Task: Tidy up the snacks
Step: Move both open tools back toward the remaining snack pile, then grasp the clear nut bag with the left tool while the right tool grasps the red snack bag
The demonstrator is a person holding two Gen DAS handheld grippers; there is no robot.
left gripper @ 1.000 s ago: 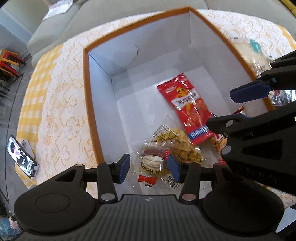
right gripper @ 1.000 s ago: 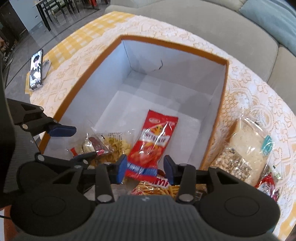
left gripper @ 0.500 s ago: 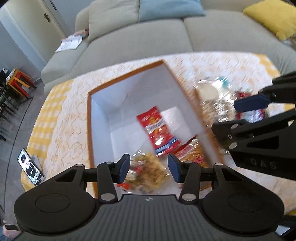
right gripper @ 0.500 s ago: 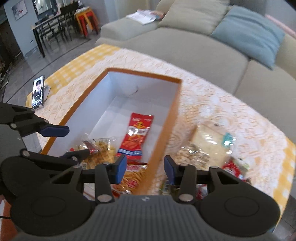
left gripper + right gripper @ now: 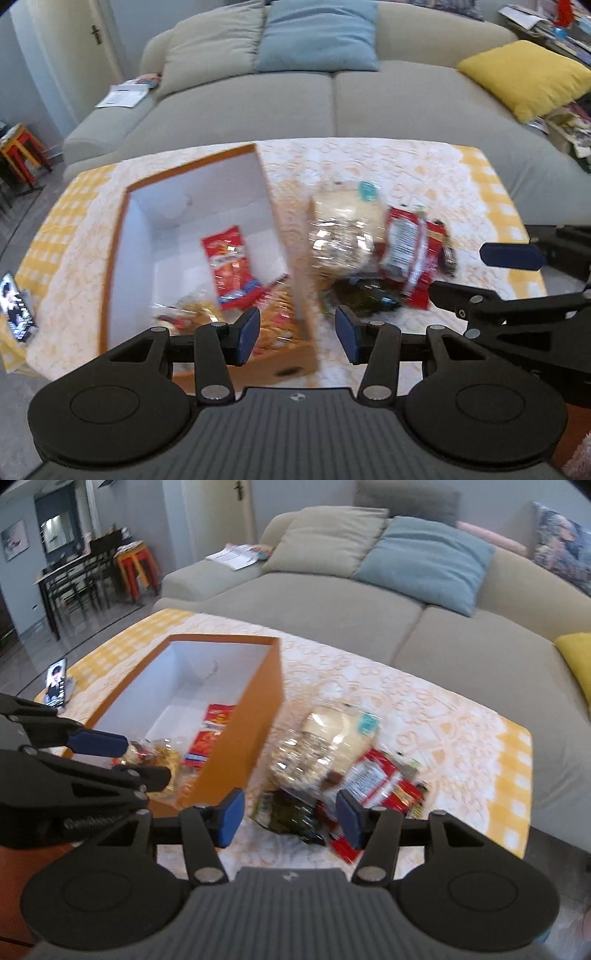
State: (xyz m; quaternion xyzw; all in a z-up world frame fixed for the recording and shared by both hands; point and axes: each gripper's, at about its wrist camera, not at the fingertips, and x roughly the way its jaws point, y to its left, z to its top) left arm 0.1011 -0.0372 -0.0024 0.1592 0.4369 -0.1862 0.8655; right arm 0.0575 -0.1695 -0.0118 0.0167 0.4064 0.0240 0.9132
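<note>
An orange box with a white inside (image 5: 118,236) (image 5: 266,701) stands on the left of the table. It holds a red snack packet (image 5: 229,266) (image 5: 214,723) and a clear bag of yellow snacks (image 5: 192,310) (image 5: 162,753). To its right lies a pile of loose snacks: a clear bag of white crackers (image 5: 343,229) (image 5: 325,742), red packets (image 5: 406,254) (image 5: 373,779) and a dark green packet (image 5: 362,295) (image 5: 291,816). My left gripper (image 5: 295,336) is open and empty above the box's near right corner. My right gripper (image 5: 290,818) is open and empty over the pile.
The table has a yellow and white lace cloth (image 5: 424,166). A phone (image 5: 14,306) (image 5: 55,681) lies at its left edge. A grey sofa (image 5: 332,96) with blue and yellow cushions runs behind the table. Chairs and stools (image 5: 110,572) stand far left.
Both grippers have risen out of the box and pulled back to the right. They stay open and empty. The snack pile beside the box has come into view.
</note>
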